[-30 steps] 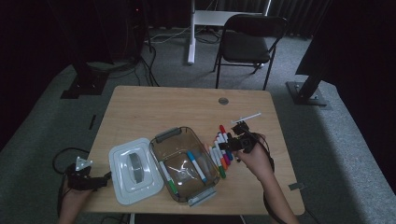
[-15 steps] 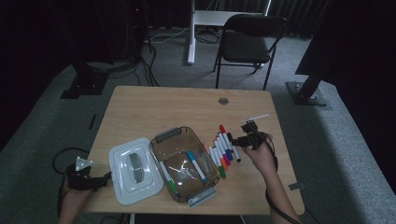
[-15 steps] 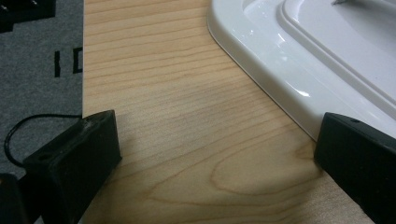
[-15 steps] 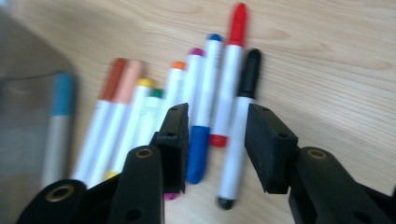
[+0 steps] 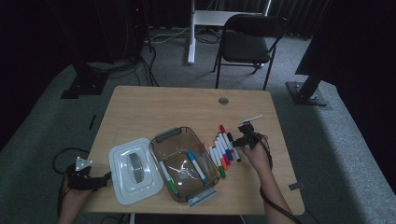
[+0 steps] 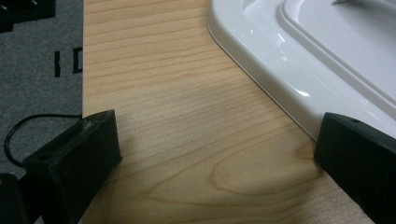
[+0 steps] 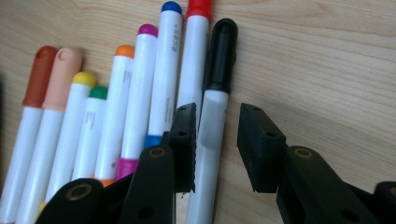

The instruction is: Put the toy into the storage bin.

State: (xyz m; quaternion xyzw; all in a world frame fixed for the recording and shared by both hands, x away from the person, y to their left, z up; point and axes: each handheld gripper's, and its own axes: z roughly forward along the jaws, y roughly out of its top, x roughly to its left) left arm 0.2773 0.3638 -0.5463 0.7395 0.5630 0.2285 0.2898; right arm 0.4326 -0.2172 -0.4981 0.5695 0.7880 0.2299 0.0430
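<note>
The right gripper's (image 7: 215,140) narrowing jaws straddle the black marker (image 7: 211,126), seemingly not yet clamped.

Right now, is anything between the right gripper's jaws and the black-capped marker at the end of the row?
Nothing visible is. The right gripper straddles the black-capped white marker; its jaws have just been closing, one jaw close beside the barrel, a gap left at the other. The red-capped white marker lies alongside, crowding that near jaw.

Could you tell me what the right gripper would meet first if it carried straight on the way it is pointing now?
Most likely the black marker: it already lies between the jaws of the right gripper, which have just been closing around it without clearly pressing yet. Just under it is the table.
</note>
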